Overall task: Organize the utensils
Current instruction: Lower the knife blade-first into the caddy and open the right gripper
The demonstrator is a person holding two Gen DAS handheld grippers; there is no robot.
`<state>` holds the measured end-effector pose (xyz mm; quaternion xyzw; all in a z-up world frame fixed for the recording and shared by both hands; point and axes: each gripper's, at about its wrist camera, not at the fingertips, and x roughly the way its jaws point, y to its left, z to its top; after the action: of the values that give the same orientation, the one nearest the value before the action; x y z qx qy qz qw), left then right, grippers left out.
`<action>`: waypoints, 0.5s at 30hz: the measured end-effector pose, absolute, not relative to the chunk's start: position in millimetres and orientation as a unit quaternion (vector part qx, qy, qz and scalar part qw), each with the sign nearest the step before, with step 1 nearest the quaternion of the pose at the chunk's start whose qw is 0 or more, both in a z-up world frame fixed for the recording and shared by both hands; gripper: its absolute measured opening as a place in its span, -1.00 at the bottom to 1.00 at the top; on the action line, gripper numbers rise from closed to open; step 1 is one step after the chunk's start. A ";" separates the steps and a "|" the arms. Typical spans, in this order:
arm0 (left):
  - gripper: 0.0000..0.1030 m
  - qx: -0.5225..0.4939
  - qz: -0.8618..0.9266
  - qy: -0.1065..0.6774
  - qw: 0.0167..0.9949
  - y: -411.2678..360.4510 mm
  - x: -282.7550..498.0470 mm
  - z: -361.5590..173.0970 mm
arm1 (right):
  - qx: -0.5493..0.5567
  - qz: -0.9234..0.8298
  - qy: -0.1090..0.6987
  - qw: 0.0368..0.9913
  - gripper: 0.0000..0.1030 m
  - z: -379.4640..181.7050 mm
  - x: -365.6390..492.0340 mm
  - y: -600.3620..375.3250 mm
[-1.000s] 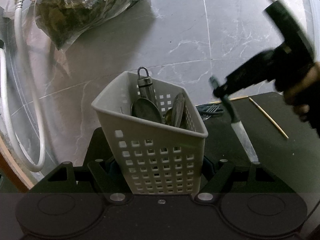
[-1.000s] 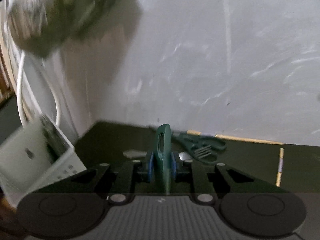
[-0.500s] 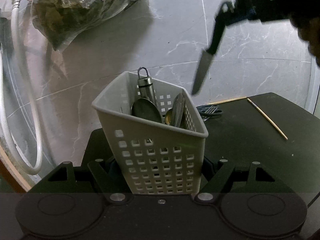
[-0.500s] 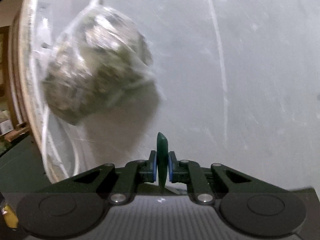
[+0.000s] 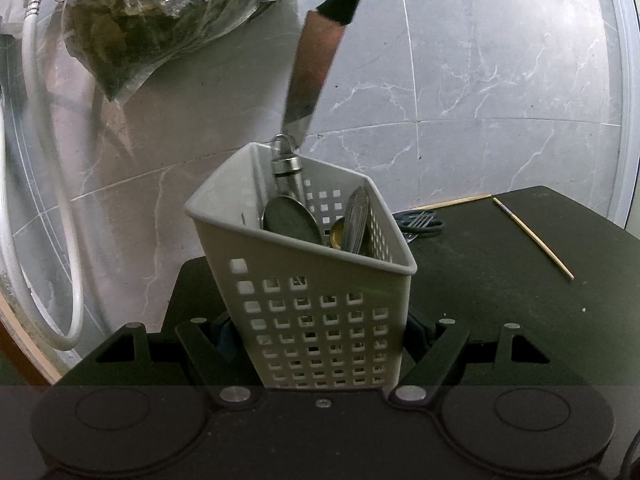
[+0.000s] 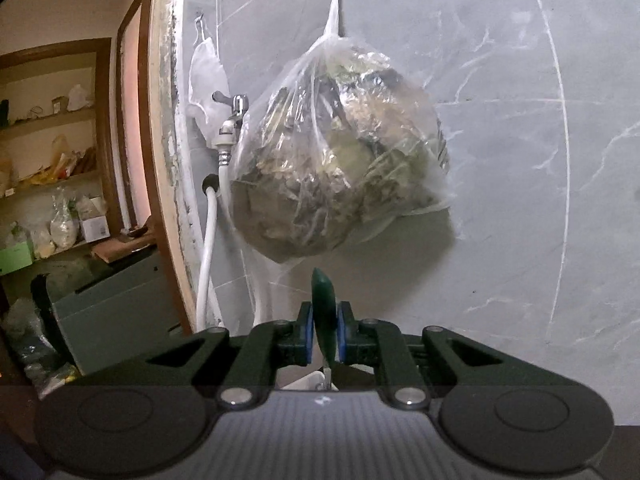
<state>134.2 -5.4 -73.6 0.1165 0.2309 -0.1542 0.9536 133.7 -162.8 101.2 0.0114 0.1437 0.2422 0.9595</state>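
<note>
My left gripper [image 5: 320,334] is shut on a white perforated utensil basket [image 5: 320,304], one finger on each side of its base. Inside stand a spoon [image 5: 290,220], an ornate metal handle [image 5: 357,216] and a steel handle with a loop [image 5: 286,160]. A knife [image 5: 312,76] hangs blade-down over the basket's far corner, its tip right behind the looped handle. In the right wrist view, my right gripper [image 6: 325,336] is shut on the knife's green handle [image 6: 324,304], which stands upright between the blue pads. The blade is hidden below that gripper.
On the black table [image 5: 500,280] lie a fork [image 5: 420,222] behind the basket and two chopsticks [image 5: 532,238] to the right. A plastic bag of greens [image 6: 336,160] hangs on the marble wall, beside a tap [image 6: 234,108] and white hose [image 5: 52,200].
The right gripper rose from the table with the knife and swung left over the basket, blade turning to point down. The left gripper and basket stayed still.
</note>
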 end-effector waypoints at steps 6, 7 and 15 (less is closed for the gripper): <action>0.52 0.117 -0.155 0.231 0.954 -6.4 134.2 -73.7 | 0.012 0.228 0.114 0.967 -0.76 115.3 115.8 -173.3; 0.52 0.117 -0.155 0.231 0.953 -6.6 134.2 -73.7 | 0.012 0.233 0.111 0.966 -0.76 120.3 113.3 -173.9; 0.52 0.117 -0.155 0.230 0.954 -6.5 133.8 -73.7 | -0.013 0.275 0.149 0.950 -0.76 119.7 119.6 -160.0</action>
<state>133.8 -6.5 -73.7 0.1167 0.2305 -0.1547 0.9536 119.6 -160.0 119.7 -0.0135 0.1493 0.2754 0.9496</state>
